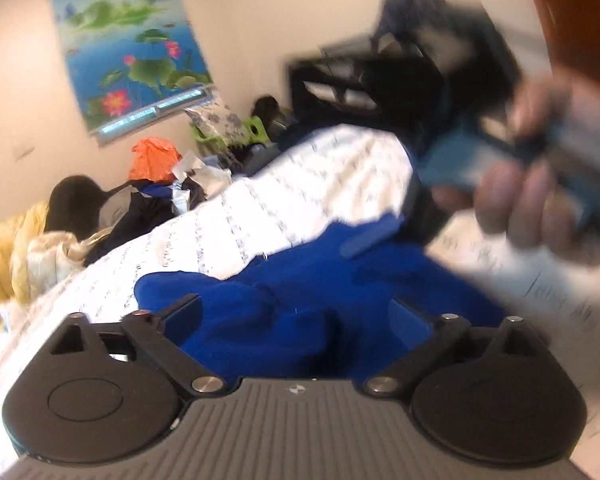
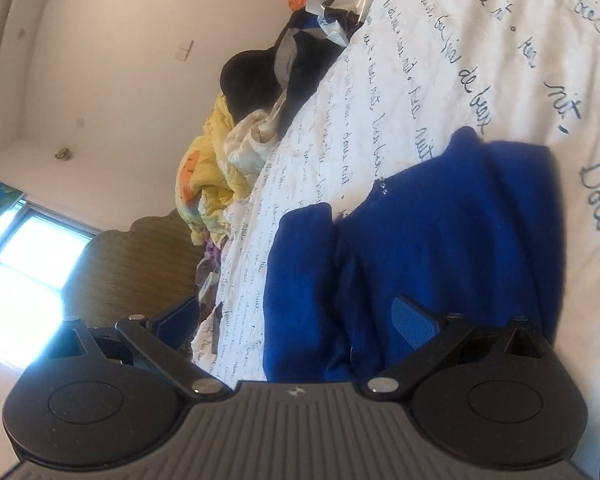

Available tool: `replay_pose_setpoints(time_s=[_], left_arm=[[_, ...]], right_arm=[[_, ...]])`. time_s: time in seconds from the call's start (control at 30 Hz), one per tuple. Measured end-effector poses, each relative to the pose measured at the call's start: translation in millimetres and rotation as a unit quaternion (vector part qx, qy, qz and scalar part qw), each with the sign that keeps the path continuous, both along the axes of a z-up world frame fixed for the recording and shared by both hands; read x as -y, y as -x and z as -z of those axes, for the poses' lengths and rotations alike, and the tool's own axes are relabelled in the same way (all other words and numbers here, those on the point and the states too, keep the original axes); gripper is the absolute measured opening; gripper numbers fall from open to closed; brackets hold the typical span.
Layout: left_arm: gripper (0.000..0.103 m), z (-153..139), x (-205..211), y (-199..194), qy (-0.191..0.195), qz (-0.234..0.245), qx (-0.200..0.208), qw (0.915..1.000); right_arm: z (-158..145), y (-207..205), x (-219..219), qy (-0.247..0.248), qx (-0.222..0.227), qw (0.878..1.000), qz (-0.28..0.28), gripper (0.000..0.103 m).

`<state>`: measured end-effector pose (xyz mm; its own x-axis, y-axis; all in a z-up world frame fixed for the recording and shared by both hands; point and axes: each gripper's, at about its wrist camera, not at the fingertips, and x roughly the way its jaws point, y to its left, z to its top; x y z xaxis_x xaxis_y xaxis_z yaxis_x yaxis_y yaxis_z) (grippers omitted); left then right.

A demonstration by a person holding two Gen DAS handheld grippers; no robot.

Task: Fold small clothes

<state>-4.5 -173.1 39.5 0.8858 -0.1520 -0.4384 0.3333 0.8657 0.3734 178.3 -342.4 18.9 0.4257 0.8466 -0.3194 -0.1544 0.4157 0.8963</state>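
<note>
lying rumpled on white script-printed bedsheet (image 2: 440, 40), blue garment (image 2: 440, 240)

left gripper (image 1: 296, 320): jaws wide apart, blue garment (image 1: 284, 304) bunched between and just ahead of the fingers. beyond the tips, open white sheet (image 1: 228, 216). ahead-right is blocked by the right gripper (image 1: 452, 168) and the hand (image 1: 540, 184) holding it; blurred, probably just above the cloth. far ahead-left, a clothes pile (image 1: 148, 196) lines the sheet's edge.

right gripper (image 2: 296, 316): jaws wide, garment (image 2: 440, 240) fills the gap toward the right finger. left finger hangs past the sheet's (image 2: 500, 40) edge, headboard (image 2: 140, 264) beyond it. bare sheet past the garment.
</note>
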Motion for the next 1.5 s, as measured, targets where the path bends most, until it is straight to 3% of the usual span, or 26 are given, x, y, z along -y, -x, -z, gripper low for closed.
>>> replay_pose_setpoints(time_s=[0.07, 0.17, 0.23, 0.3, 0.37, 0.5, 0.57, 0.63, 0.7, 0.8, 0.9, 1.13, 1.2, 1.23, 1.27, 1.43, 1.5], left_arm=[[0.088, 9.0, 1.6, -11.4, -0.005, 0.004, -0.015, 0.9999], [0.083, 21.6, 0.6, -33.3, -0.022, -0.031, -0.041, 0.9984], [0.082, 25.9, -4.7, -42.4, -0.007, -0.045, -0.064, 0.9969], [0.072, 22.9, -7.8, -44.3, 0.010, -0.047, -0.063, 0.9969], [0.019, 17.6, -12.2, -43.8, 0.034, -0.045, -0.065, 0.9963], [0.014, -5.5, -16.2, -36.2, 0.075, -0.050, -0.041, 0.9951], [0.010, -21.7, -11.9, -19.9, 0.078, -0.021, -0.016, 0.9966], [0.011, -32.9, -4.0, 3.4, 0.071, 0.049, 0.003, 0.9963], [0.012, -29.5, 3.5, 22.4, 0.040, 0.096, 0.016, 0.9944], [0.014, -12.1, 5.0, 25.1, 0.014, 0.098, 0.003, 0.9951], [0.014, -9.9, 2.8, 23.0, 0.031, 0.102, -0.019, 0.9941], [0.013, 1.0, 19.2, 26.1, 0.018, 0.138, -0.014, 0.9901], [0.012, 6.1, 22.2, 26.2, 0.015, 0.139, -0.016, 0.9901], [0.012, 6.7, 22.9, 27.3, 0.015, 0.141, -0.017, 0.9897], [0.012, 5.9, 22.6, 29.3, 0.015, 0.146, -0.015, 0.9891], [0.011, 4.7, 24.2, 40.1, 0.031, 0.192, -0.014, 0.9808], [0.011, 18.9, 32.1, 32.1, 0.037, 0.198, -0.052, 0.9781]], right_arm=[[-0.2, -0.1, -4.0, 0.008, -0.006, 1.000, 0.003, 0.103], [-0.4, 8.2, -3.5, 0.016, -0.005, 1.000, 0.005, 0.103], [0.2, 14.8, 1.7, 0.022, -0.004, 1.000, 0.011, 0.103], [0.1, 19.3, 8.9, 0.028, -0.004, 0.999, 0.019, 0.103], [0.9, 19.7, 13.2, 0.033, -0.006, 0.999, 0.025, 0.103], [1.4, 11.2, 12.7, 0.022, -0.009, 1.000, 0.011, 0.103], [1.4, 5.3, 12.2, 0.005, -0.005, 1.000, -0.002, 0.103], [4.6, -4.5, 12.2, -0.018, -0.015, 1.000, -0.016, 0.103], [8.9, -13.9, 10.2, -0.028, -0.023, 0.999, -0.031, 0.103], [16.2, -22.3, 3.5, 0.009, -0.037, 0.999, -0.040, 0.103], [23.7, -22.6, -1.0, 0.013, -0.046, 0.998, -0.047, 0.103], [19.7, -42.4, -6.1, 0.014, -0.040, 0.999, -0.030, 0.102], [23.3, -46.8, -11.1, 0.059, -0.040, 0.997, -0.034, 0.060], [22.5, -47.1, -14.8, 0.094, -0.039, 0.994, -0.036, 0.019], [20.1, -45.0, -16.7, 0.113, -0.032, 0.992, -0.038, 0.019], [-22.2, 3.1, 18.3, 0.143, 0.085, 0.986, -0.001, 0.019], [-14.4, 13.1, 37.9, 0.172, 0.078, 0.982, 0.027, 0.019]])
